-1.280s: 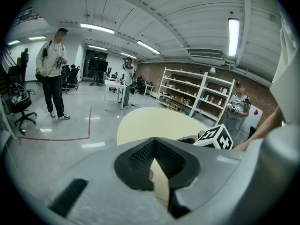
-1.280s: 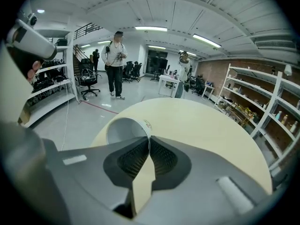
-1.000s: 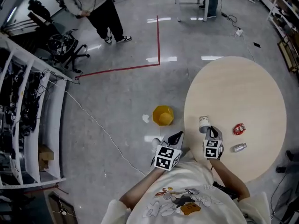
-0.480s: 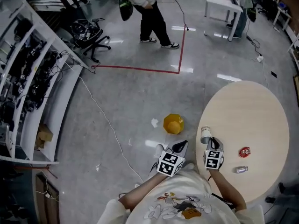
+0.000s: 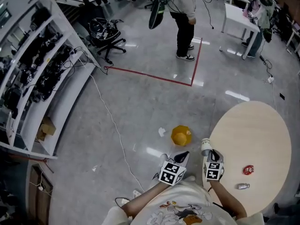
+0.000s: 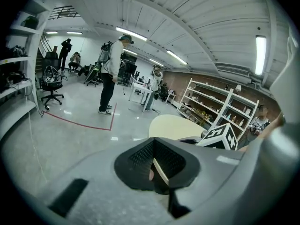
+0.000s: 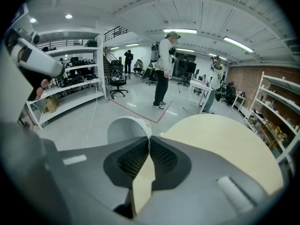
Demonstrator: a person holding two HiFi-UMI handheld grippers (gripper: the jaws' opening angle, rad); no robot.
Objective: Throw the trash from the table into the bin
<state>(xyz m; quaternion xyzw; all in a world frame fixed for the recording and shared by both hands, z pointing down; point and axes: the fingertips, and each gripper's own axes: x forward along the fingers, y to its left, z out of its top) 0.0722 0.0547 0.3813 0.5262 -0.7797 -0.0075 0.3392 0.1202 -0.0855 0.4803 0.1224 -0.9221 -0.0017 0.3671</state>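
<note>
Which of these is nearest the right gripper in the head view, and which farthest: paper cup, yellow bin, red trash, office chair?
1. Paper cup, pinched in the right gripper, at the table edge.
2. Yellow bin, to its left, and red trash, on the table to its right: too close to call.
3. Office chair, far at the upper left.
</note>
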